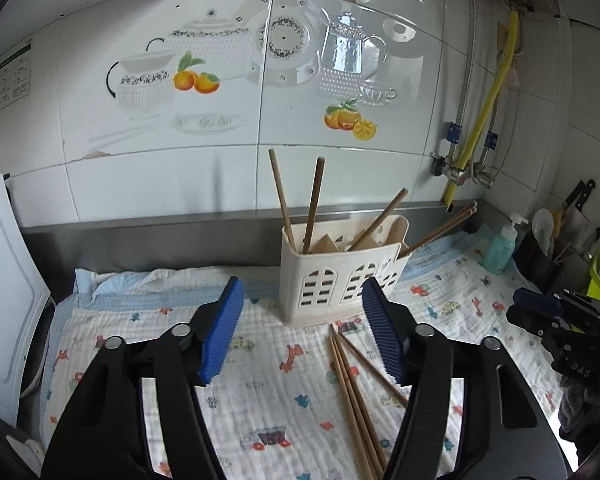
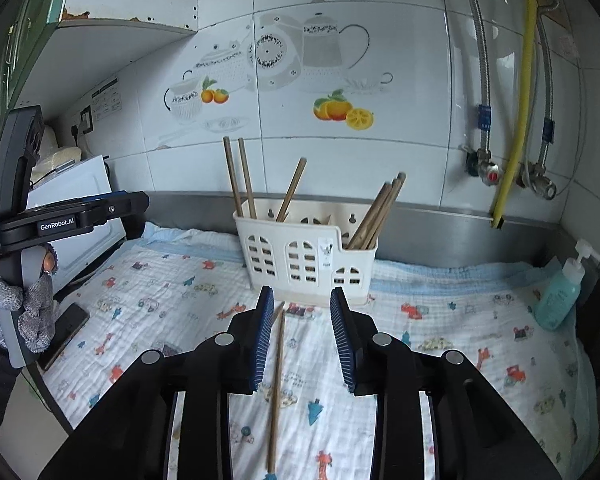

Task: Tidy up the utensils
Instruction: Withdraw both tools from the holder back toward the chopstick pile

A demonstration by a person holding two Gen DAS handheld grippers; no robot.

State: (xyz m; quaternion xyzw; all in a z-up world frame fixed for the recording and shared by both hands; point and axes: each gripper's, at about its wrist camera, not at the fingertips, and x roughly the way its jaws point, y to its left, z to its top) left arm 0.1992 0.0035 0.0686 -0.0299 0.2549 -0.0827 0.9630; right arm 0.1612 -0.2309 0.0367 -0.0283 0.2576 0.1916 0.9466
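Both hand-held tools hang over a printed cloth (image 2: 440, 320) on a kitchen counter. The left gripper (image 1: 300, 332) stands spread wide and empty; the right gripper (image 2: 302, 340) is parted less far, with nothing pinched. Loose chopsticks (image 1: 356, 392) lie on the cloth beneath and between the jaws, close together, so a pinch here could catch one alone or drag the soft cloth up with it. Beyond, the slotted holder (image 2: 304, 252) already carries several leaning chopsticks; a careless insertion could knock these or tip the light holder toward the tiled wall (image 2: 340, 152).
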